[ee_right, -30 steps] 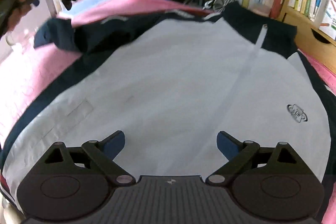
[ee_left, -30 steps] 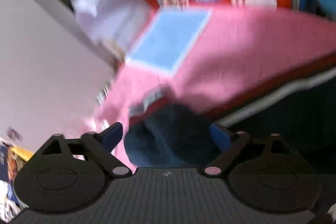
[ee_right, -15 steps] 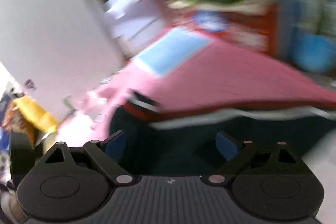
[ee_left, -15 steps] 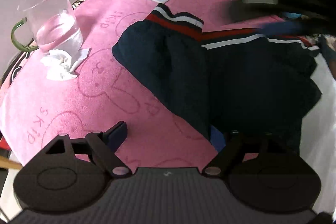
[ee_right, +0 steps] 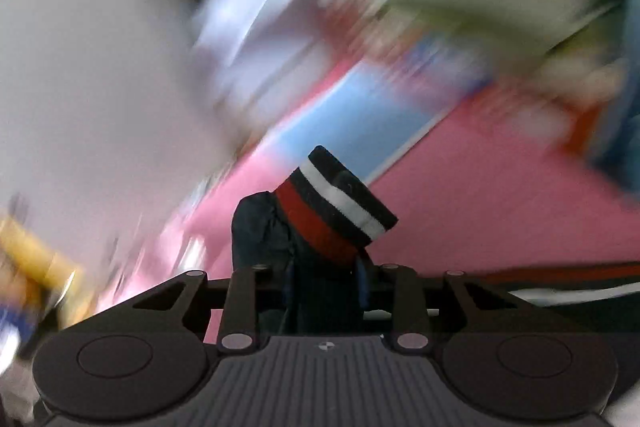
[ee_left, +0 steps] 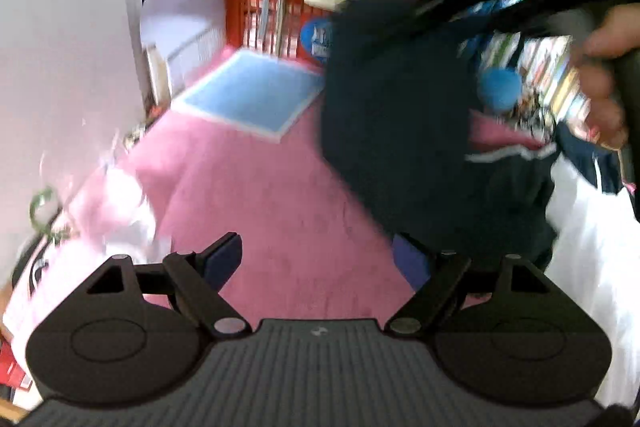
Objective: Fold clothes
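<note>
Because its jaws are clamped on the striped cuff (ee_right: 340,203), the right gripper (ee_right: 324,287) holds the navy sleeve (ee_left: 396,115) above the pink cloth (ee_left: 288,211), presumably for folding inward; left gripper (ee_left: 320,259) gapes empty.

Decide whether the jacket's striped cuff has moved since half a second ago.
Yes. The striped cuff, then flat on the pink cloth, is now lifted above it, clamped in the right gripper.

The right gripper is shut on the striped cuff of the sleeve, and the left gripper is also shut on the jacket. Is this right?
Not quite. The left gripper is open and holds nothing, as the left wrist view shows. The right gripper is indeed shut on the striped cuff.
</note>
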Action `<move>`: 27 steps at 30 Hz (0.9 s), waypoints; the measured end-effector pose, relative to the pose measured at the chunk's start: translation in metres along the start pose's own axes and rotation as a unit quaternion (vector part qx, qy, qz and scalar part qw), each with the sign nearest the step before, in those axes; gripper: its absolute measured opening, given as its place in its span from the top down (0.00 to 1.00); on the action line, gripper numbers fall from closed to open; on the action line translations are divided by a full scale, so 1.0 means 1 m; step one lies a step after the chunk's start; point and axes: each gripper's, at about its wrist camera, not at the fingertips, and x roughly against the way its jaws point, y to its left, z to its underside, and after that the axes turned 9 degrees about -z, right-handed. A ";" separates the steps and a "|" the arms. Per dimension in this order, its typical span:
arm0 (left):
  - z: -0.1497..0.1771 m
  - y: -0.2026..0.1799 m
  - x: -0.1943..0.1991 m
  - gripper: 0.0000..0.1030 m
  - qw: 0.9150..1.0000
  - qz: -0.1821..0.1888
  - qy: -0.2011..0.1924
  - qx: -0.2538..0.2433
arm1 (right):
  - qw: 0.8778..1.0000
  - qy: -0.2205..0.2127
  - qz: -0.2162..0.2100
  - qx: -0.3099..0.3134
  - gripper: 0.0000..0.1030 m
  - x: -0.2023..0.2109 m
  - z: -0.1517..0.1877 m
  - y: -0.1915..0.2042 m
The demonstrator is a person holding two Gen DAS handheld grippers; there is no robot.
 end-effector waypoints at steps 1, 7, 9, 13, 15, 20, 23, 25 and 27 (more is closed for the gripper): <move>-0.003 0.001 -0.002 0.19 1.000 -0.001 -0.002 0.004 | 0.997 -0.054 0.048 -0.008 0.71 0.019 -0.004 0.002; -0.007 0.011 -0.018 0.19 0.999 -0.024 0.032 0.027 | 0.993 -0.077 0.058 0.070 0.37 0.027 -0.013 0.033; -0.007 0.019 -0.022 0.19 0.998 -0.027 0.045 0.039 | 0.994 0.023 -0.062 0.084 0.36 0.010 -0.010 0.040; 0.001 0.024 -0.013 0.19 0.996 -0.020 0.064 0.066 | 0.993 0.021 -0.111 0.029 0.01 0.032 0.010 0.027; 0.000 0.025 -0.022 0.16 0.993 -0.014 0.074 0.086 | 0.996 0.022 -0.084 -0.012 0.01 0.043 0.017 0.004; -0.015 0.025 -0.055 0.09 0.987 -0.034 0.093 0.124 | 0.996 0.058 0.024 -0.058 0.01 0.069 0.049 -0.051; -0.021 0.028 -0.081 0.07 0.974 -0.086 0.129 0.166 | 0.993 0.076 0.064 -0.056 0.01 0.085 0.076 -0.066; -0.023 0.033 -0.096 0.12 0.965 -0.105 0.135 0.200 | 0.991 0.077 0.089 -0.061 0.01 0.090 0.087 -0.074; -0.031 0.033 -0.098 0.67 0.964 -0.122 0.101 0.215 | 0.988 0.076 0.114 -0.067 0.01 0.095 0.096 -0.081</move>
